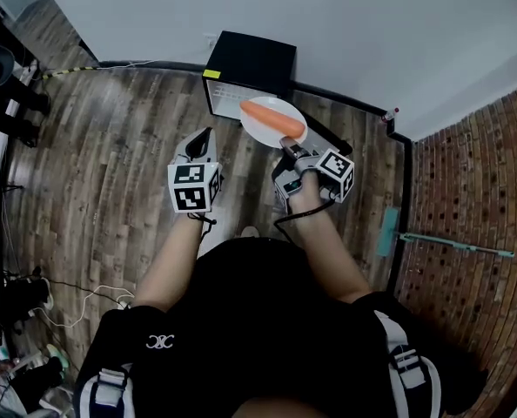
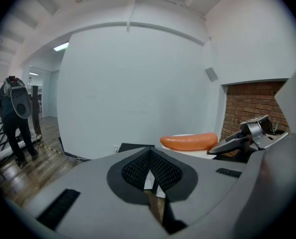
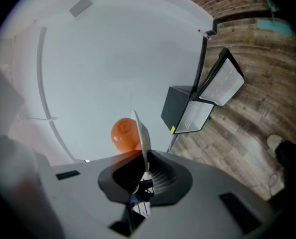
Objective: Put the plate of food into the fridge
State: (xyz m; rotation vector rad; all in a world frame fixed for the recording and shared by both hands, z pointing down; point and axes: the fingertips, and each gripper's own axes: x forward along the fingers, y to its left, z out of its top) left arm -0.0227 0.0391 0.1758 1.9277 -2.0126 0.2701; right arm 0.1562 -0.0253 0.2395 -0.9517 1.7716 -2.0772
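My right gripper is shut on the near rim of a white plate that carries one long orange sausage. In the right gripper view the plate stands edge-on between the pads, with the sausage to its left. A small black fridge stands on the floor against the white wall, just beyond the plate. Its door hangs open and a wire shelf shows inside. My left gripper hovers shut and empty, left of the plate. From the left gripper view the sausage lies to the right.
Wood flooring surrounds the fridge. A brick-patterned area lies to the right, with a teal dustpan and a long-handled tool. Cables and dark equipment crowd the left edge. A person stands far left.
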